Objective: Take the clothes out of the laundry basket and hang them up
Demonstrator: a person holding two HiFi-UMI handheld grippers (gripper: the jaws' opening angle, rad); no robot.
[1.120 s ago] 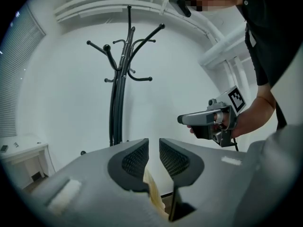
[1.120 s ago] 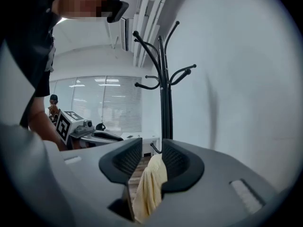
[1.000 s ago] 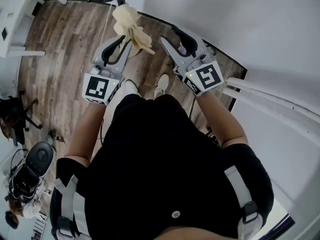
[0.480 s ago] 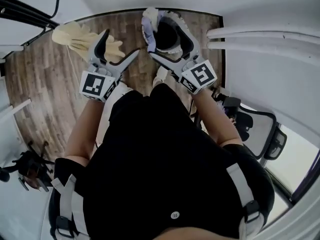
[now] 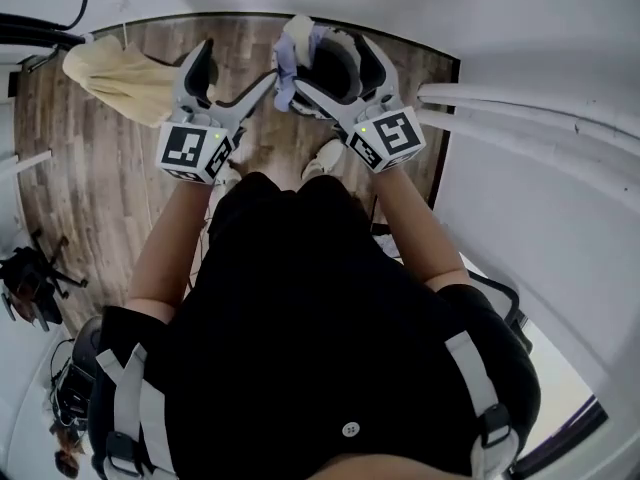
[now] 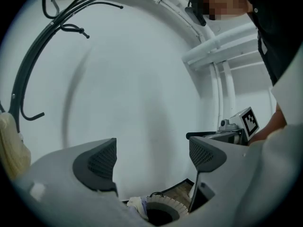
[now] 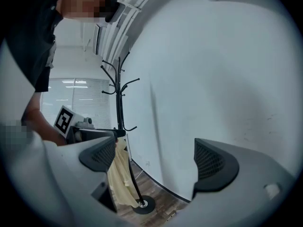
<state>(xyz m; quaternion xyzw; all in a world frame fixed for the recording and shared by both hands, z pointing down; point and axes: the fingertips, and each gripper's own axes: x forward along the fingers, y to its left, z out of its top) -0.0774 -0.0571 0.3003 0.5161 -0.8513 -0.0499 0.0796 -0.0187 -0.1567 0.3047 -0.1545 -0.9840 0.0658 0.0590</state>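
Note:
A pale yellow garment hangs from the black coat rack and drapes down its pole. On the wood floor stands the white laundry basket, with white and lavender clothes over its rim. My left gripper is open and empty, just right of the yellow garment. My right gripper is open and empty too, held above the basket. In the left gripper view my left gripper faces the white wall, with the basket low between its jaws. The right gripper looks toward the rack.
A white wall with white pipes runs along the right. The coat rack's round base sits on the wood floor near the wall. An office chair and other gear stand at the left. The person's body fills the lower head view.
Both grippers have opened. The yellow garment, earlier at the left gripper's jaws, now hangs free on the rack. The head turned and the basket came into view under the right gripper.

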